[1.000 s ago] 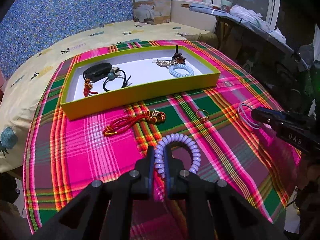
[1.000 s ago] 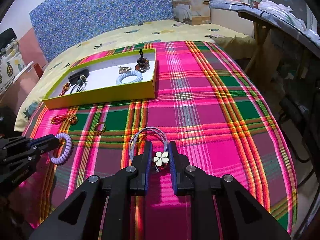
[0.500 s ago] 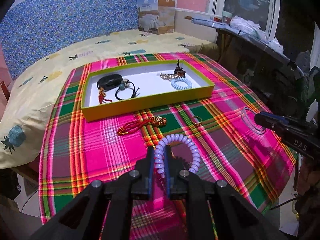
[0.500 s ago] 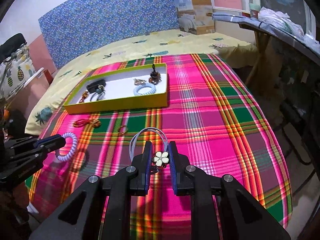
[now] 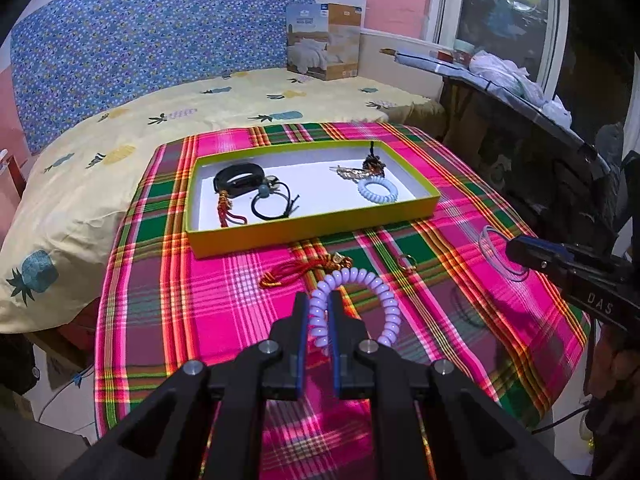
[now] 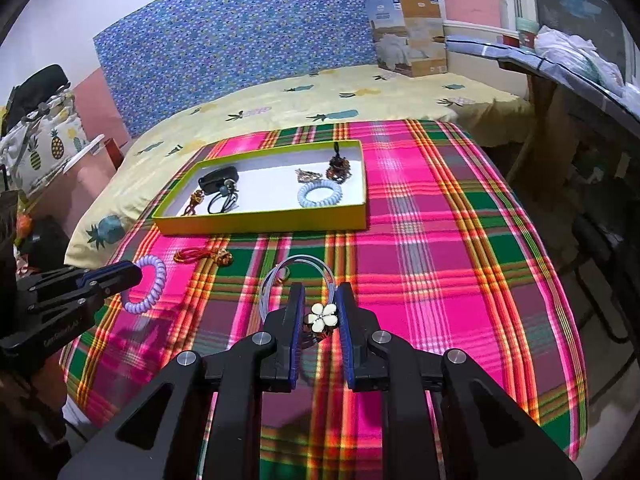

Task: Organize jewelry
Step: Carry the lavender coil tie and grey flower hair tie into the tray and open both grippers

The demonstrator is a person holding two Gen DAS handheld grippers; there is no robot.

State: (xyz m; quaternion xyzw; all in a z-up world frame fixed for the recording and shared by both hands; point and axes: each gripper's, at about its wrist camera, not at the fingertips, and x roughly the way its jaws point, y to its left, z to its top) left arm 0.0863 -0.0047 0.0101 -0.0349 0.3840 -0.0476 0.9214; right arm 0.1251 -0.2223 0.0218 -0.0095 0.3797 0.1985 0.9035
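Right gripper body reads "DAS"; other print blurred. Ahead of fingers, yellow-green tray [image 5: 312, 230] holds, left to right: black band, red tassel, black hair tie, gold clip, pale-blue coil tie. Left gripper [image 5: 320, 308] pinches lilac coil tie [image 5: 360, 300], clear of plaid cloth [image 5: 200, 320]. Right gripper [image 6: 319, 304] clamps clear-loop flower tie [image 6: 323, 318].

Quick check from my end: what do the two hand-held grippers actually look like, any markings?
Both match: the left hand-held gripper and right hand-held gripper have black angular frames with silver pivot bolts and blue pads inside the fingers. Pale lettering runs along each body's side; one reads roughly "DAS". No sleeves visible.
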